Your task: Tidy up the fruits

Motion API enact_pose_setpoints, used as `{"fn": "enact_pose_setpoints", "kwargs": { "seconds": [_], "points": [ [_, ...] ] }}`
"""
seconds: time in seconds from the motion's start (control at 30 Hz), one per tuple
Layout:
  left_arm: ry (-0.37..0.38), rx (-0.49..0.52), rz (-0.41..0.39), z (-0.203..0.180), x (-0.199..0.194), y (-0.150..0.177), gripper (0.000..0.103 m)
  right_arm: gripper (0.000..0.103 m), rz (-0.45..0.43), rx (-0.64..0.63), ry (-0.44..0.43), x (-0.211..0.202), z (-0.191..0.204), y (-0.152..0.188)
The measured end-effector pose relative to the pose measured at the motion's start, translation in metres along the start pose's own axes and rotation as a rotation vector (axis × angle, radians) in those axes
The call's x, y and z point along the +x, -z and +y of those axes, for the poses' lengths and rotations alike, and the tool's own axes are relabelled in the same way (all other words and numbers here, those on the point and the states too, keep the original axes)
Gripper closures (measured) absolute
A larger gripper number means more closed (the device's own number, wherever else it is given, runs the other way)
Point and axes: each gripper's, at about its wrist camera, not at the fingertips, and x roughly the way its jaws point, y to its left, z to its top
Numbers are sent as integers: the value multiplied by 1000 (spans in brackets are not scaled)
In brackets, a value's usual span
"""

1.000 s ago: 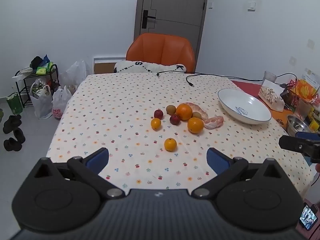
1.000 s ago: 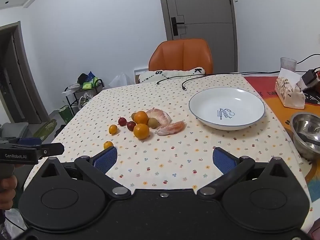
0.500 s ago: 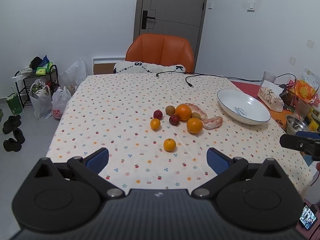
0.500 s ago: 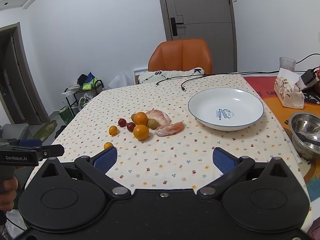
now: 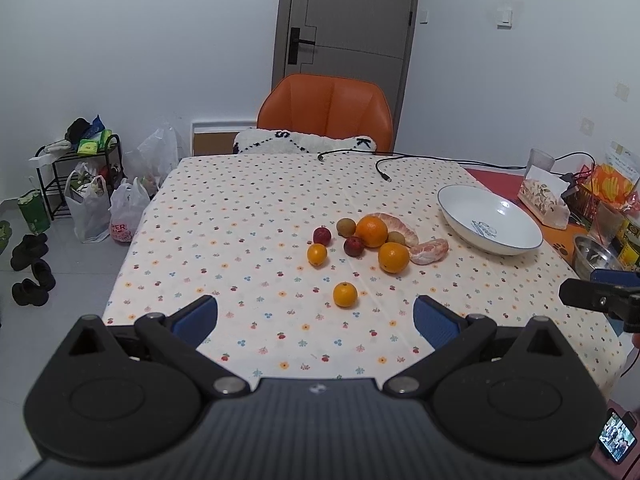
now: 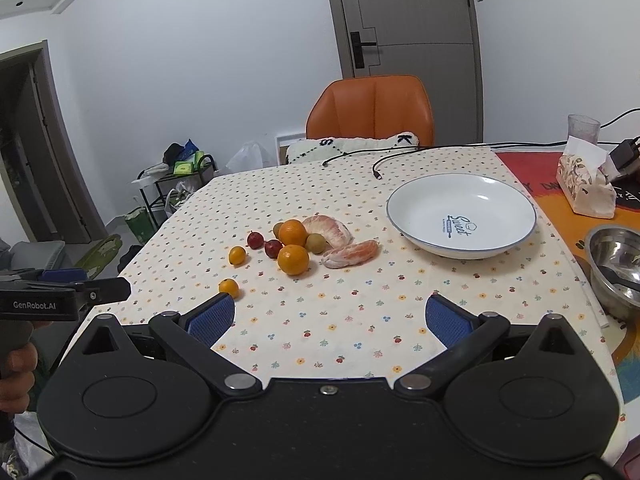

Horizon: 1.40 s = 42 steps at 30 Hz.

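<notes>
Fruit lies in a loose cluster mid-table: two large oranges, two small oranges, two red plums, two brownish kiwis and peeled pomelo pieces. An empty white plate stands to the right of the fruit. My left gripper is open above the near table edge, nothing between its blue pads. My right gripper is likewise open and empty, short of the fruit.
A steel bowl and a tissue pack sit at the right on an orange mat. A black cable lies at the far edge by an orange chair. Bags and a rack stand on the floor left.
Both grippers have drifted very slightly; the fruit and plate look almost the same in each view. Nothing was taken hold of.
</notes>
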Motion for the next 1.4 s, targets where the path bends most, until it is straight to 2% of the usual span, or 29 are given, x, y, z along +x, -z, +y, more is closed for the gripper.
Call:
{"fn": "enact_pose_setpoints", "kwargs": {
  "seconds": [1.4],
  "points": [
    [13, 14, 20, -2, -2, 3, 0, 0, 4, -17, -4, 0, 2, -2]
  ]
}}
